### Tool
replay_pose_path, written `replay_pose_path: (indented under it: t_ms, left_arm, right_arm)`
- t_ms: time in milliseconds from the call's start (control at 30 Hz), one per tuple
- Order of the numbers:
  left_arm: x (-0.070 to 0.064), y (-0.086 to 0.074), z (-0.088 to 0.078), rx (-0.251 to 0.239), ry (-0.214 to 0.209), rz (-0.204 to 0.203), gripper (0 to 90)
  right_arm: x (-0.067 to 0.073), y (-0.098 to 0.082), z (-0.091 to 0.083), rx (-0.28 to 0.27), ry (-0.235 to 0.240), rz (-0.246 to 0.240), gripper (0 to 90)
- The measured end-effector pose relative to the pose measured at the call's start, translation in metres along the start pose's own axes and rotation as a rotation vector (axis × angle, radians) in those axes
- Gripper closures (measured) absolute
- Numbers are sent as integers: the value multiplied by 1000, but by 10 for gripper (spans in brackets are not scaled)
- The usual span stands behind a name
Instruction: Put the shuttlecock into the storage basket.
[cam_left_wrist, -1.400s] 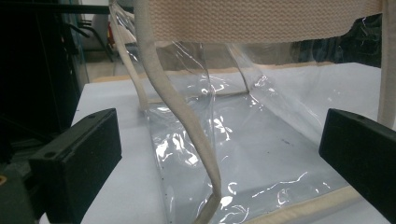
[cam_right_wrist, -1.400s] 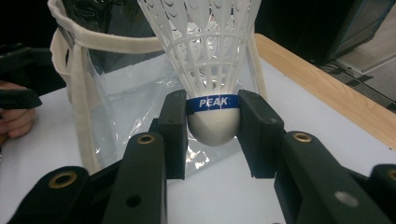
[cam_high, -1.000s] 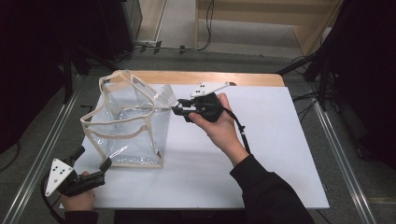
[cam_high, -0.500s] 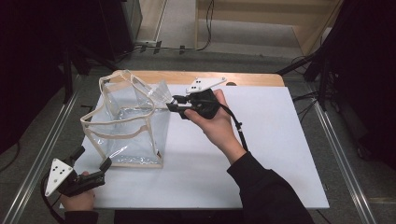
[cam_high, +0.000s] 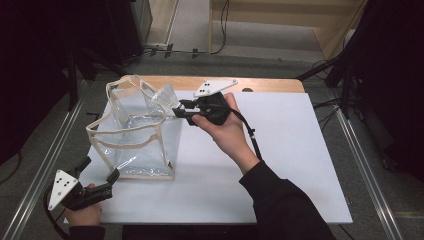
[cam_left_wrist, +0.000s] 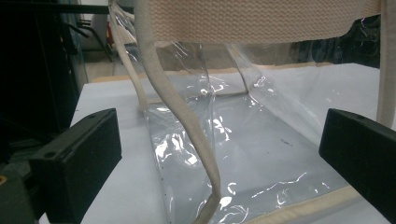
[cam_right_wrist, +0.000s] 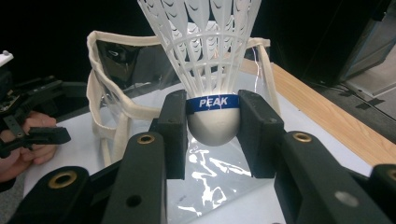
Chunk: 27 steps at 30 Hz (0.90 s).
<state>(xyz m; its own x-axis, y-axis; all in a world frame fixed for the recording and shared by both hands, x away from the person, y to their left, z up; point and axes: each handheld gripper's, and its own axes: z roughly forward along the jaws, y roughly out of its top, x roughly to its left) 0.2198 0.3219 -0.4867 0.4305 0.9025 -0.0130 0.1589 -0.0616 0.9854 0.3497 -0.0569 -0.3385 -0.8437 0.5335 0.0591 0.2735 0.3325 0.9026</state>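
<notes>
Dark room all around, and a white sheet covers most of the tabletop (cam_high: 280, 165), with a strip of bare wood at the far edge. On the left part of the sheet stands a clear plastic bag (cam_high: 137, 137) with cream cloth trim and its top open.

My right claw (cam_high: 181, 109) is closed on a white shuttlecock (cam_right_wrist: 212, 100). The jaws pinch its round cork base, just at the blue band that says PEAK, and the feathers point away from me. I hold it right at the bag's far right corner, up by the rim.

I think the job is to put the shuttlecock in the bag. It is picked up, but it is not yet inside, so the drop is left to do.

My left claw (cam_high: 97, 170) is open and holds nothing. It sits near the bag's front corner, near the tabletop's left edge. The bag's floppy strap (cam_left_wrist: 180, 107) hangs close in front of it. To the right there is lots of free room.
</notes>
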Motion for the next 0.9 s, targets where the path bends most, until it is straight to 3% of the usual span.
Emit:
replay_pose_path:
  t_ms: [900]
  left_arm:
    - [0,0,0,-3,-3,-4,0]
  right_arm:
    - [12,14,17,-8,36,-19,622]
